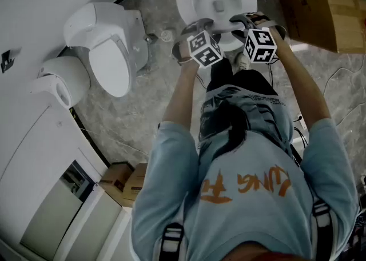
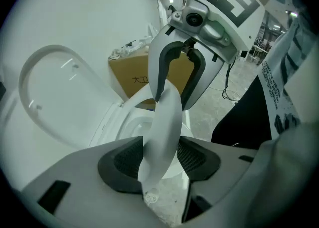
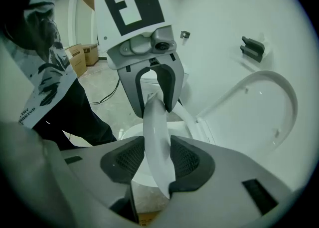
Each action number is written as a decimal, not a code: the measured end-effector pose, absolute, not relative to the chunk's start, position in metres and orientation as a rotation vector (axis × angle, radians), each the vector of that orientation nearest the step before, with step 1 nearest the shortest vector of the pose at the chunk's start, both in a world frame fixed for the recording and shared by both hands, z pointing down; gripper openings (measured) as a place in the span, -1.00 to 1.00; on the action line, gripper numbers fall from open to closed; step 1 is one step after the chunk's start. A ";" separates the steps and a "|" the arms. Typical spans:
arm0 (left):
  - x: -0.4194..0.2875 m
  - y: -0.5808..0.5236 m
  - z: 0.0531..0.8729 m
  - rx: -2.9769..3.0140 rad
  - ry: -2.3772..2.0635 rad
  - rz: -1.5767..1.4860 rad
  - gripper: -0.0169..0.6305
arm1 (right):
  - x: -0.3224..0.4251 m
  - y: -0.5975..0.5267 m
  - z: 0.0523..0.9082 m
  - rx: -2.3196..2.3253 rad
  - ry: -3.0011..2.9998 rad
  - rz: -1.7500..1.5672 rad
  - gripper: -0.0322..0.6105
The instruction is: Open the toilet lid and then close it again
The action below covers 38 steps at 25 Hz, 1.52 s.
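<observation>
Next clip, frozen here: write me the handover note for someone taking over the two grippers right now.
Left gripper: pads against both faces of the toilet's thin white plastic front rim, apparently the seat ring.
Right gripper: closed on the same rim, beside the left one.
Glossy white oval lid: raised against the wall; white ceramic bowl exposed.
Done: lid open.
Left: let go of the rim, then lower the lid.
</observation>
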State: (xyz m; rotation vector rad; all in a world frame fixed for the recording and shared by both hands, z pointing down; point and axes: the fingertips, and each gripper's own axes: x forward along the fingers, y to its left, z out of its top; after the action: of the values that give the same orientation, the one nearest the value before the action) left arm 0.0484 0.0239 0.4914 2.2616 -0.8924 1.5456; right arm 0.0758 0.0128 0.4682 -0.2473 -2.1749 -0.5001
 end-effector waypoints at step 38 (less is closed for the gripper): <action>0.084 0.119 0.769 2.208 -0.699 1.444 -0.21 | 0.113 0.108 0.770 -0.421 -1.970 -0.525 -0.23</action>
State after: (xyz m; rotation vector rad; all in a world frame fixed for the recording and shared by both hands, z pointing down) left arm 0.0841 0.1186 0.7692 2.2079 -0.6992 1.4445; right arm 0.1125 0.1075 0.7699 -0.4215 -1.9702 -0.5245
